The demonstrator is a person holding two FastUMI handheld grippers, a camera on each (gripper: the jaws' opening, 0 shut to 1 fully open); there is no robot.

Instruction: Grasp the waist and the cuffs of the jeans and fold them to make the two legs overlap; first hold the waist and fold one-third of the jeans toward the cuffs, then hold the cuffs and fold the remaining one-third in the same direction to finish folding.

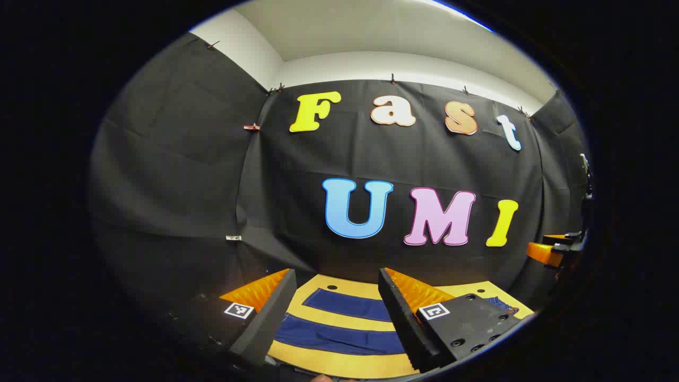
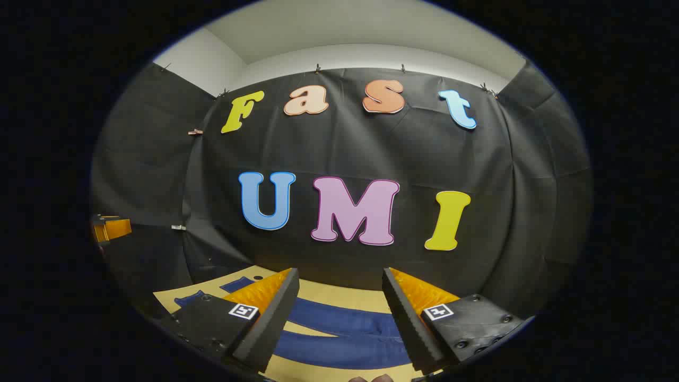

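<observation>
Jeans [image 1: 339,339] flat on desk [image 1: 339,363], legs apart as two blue bands with bare desk strip between; seen at 6 o'clock in left gripper view. Same jeans [image 2: 339,331] at 6 o'clock in right gripper view on desk [image 2: 350,289]. Left claw [image 1: 337,297] above jeans, jaws wide apart, gripping nothing. Right claw [image 2: 339,297] likewise spread, empty, above jeans. Other claw at 3 o'clock edge of left gripper view [image 1: 554,249]; at 9 o'clock edge of right gripper view [image 2: 109,229].
</observation>
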